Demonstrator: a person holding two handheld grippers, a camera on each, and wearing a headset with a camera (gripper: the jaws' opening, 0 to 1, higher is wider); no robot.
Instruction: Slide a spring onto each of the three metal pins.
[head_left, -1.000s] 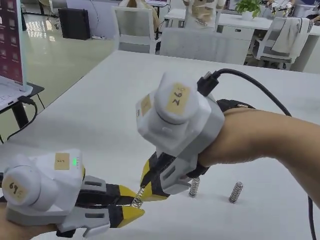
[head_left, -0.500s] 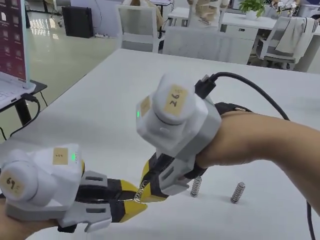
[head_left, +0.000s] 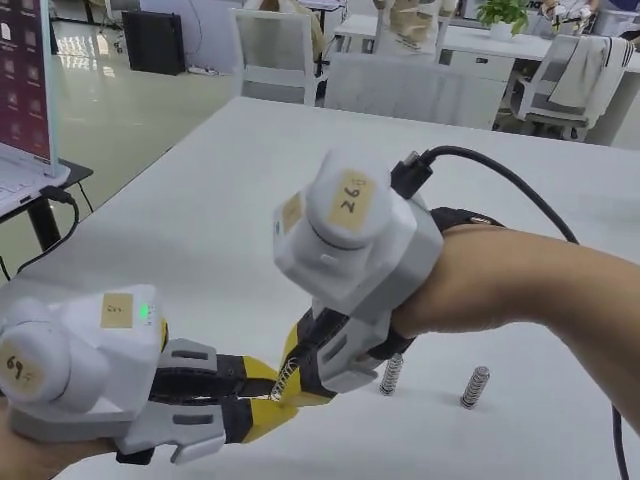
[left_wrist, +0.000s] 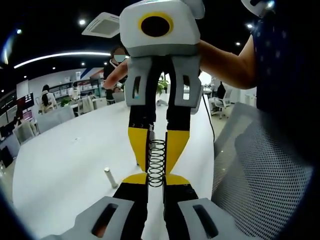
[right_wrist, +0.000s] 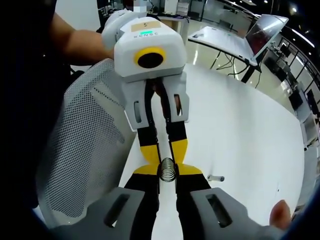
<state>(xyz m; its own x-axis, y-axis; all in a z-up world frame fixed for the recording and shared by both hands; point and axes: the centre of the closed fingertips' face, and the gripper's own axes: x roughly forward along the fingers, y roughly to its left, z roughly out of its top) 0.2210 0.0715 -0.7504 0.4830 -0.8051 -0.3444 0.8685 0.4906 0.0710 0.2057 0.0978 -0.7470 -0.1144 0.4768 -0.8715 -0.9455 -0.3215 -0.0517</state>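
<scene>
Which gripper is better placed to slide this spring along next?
The right gripper, probably: its fingers flank the spring lengthwise, so it could push along the axis, while the left gripper pinches the lower end crosswise, acting as the holder.

The white table bears two upright springs near each other and a small pin.

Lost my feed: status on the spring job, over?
Both shut on one spring: left gripper, right gripper, tip to tip. Other springs upright on table; bare pin nearby. Nothing blocking.
</scene>
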